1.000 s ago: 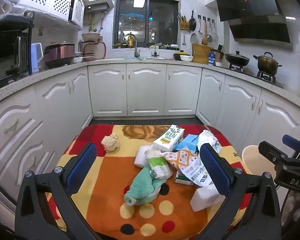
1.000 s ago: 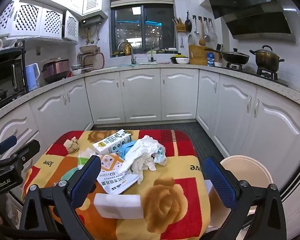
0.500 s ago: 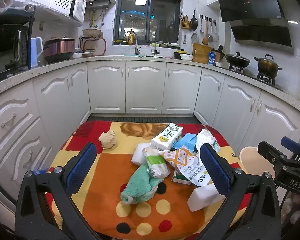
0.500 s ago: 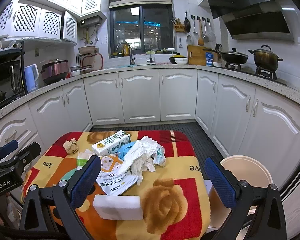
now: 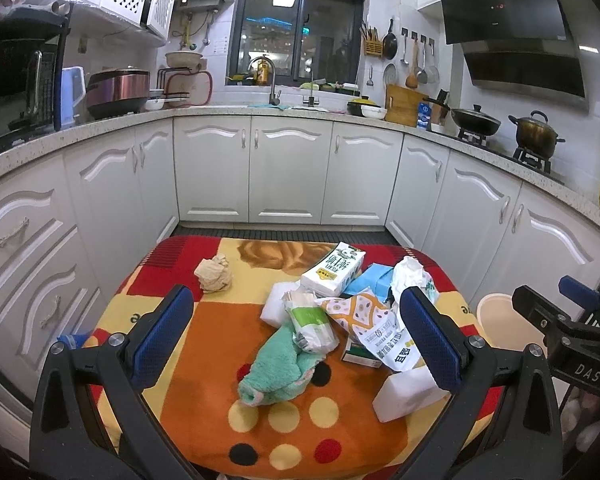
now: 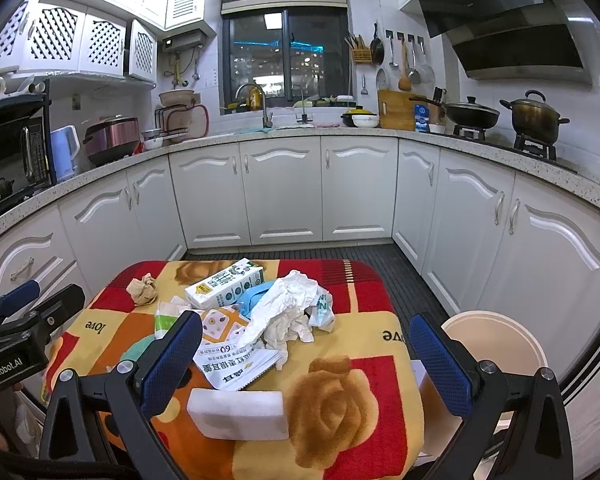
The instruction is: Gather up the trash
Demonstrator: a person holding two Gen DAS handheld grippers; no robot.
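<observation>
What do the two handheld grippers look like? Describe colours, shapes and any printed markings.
Both the left gripper and the right gripper have black angular frames with silver bolts and two flat fingers faced with textured blue pads. Seen from the opposite camera, the left one's body reads "GenRobot.AI" and the right one's "DAS". No cables show.

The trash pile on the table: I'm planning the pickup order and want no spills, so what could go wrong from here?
1. The pile is layered: the milk carton, the crumpled tissue and the printed wrapper overlap, so a grab could drag neighbours along.
2. The white sponge lies near the table's front edge and might get knocked off.
3. The bin stands low beside the table, so a drop could miss it.
</observation>
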